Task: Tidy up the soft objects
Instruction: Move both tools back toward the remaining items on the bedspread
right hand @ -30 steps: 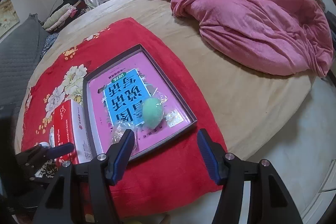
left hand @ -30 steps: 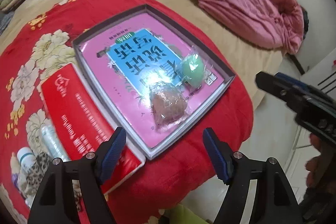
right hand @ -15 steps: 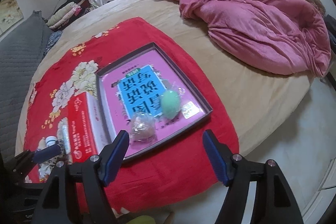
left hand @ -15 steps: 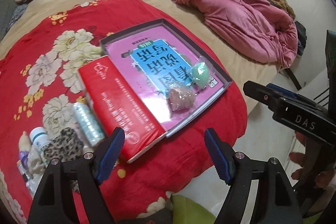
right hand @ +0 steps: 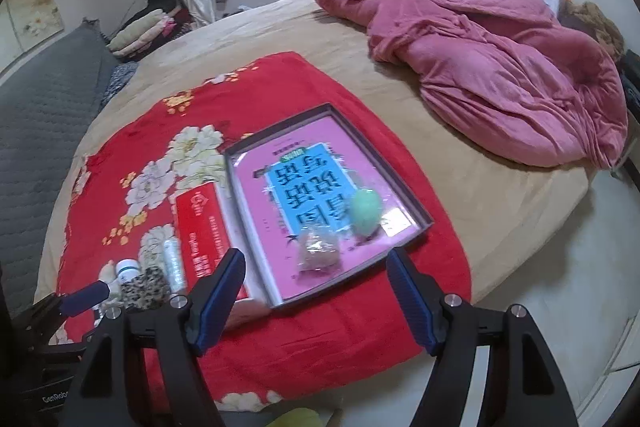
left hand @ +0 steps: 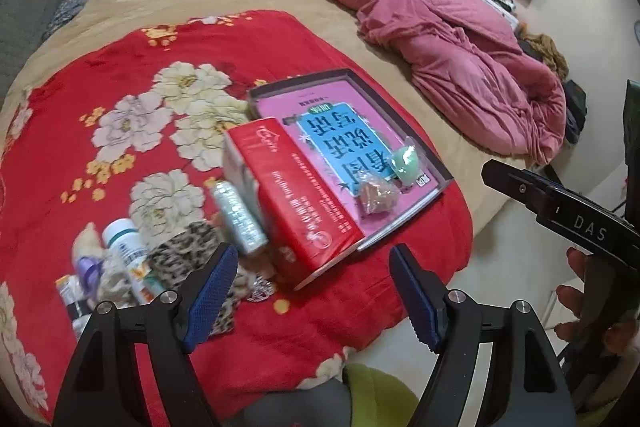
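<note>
Both grippers hang over the near edge of the bed, well short of any object. Left gripper: fingers spread wide, nothing between them. Right gripper: likewise released and empty.

Task items: a green sponge and a brown sponge, each in a clear wrapper, lying inside the shallow tray on top of a pink book. They sit near the tray's front corner, just beside each other; whether they touch cannot be told. A leopard-print cloth lies left of the red box, among a white bottle and a silver tube, all on the red blanket.

Handling, as judged: sponges look light and compressible. The film wrapper is probably slippery and will crinkle, so a pinch across the widest part of the body should hold better than one on the loose film edge. The cloth is limp; take it at a bunched fold, as it would drape.

Unclear: the cluster by the bottle is motion-blurred in the left view, and a purple item and a pale fuzzy one there cannot be identified. In the right view the left gripper's fingertip partly covers that pile. Book text is upside down, unread.
</note>
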A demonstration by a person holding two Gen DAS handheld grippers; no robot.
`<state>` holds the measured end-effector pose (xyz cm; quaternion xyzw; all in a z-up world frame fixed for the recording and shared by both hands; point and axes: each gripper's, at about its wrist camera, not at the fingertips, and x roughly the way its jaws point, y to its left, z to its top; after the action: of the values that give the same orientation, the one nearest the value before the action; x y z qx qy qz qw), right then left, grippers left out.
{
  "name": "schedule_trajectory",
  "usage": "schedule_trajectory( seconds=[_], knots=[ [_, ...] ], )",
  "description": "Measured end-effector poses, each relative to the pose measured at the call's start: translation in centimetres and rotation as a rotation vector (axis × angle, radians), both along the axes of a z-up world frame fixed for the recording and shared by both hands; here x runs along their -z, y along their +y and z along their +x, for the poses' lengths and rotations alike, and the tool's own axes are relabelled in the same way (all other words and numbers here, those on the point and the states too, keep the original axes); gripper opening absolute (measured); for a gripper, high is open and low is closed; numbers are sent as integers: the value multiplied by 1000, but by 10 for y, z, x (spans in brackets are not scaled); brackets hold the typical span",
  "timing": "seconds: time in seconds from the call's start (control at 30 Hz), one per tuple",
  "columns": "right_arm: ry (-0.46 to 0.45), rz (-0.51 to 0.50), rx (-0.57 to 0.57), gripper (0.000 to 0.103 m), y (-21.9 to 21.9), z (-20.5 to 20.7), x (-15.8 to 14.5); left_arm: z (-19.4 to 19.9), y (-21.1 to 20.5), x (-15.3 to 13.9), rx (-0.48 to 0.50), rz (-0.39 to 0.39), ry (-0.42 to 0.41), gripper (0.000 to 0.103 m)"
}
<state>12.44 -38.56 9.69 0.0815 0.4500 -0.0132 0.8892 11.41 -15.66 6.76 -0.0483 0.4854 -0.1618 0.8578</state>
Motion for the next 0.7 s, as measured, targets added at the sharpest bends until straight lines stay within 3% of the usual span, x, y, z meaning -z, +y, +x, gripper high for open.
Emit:
schedule_trajectory(
  seconds=[0.17, 0.43, 0.7],
  knots=[
    [-17, -3, -34, 73, 24, -6, -7, -11, 29, -6, -40, -7, -14, 79],
    [-45, -15, -90, 73, 59, -15, -19, -25, 100, -14, -182, -39, -38, 79],
    [-60, -17, -180, 73, 103, -23, -24, -43, 166, -6, -312, -79, -27, 79]
  ],
)
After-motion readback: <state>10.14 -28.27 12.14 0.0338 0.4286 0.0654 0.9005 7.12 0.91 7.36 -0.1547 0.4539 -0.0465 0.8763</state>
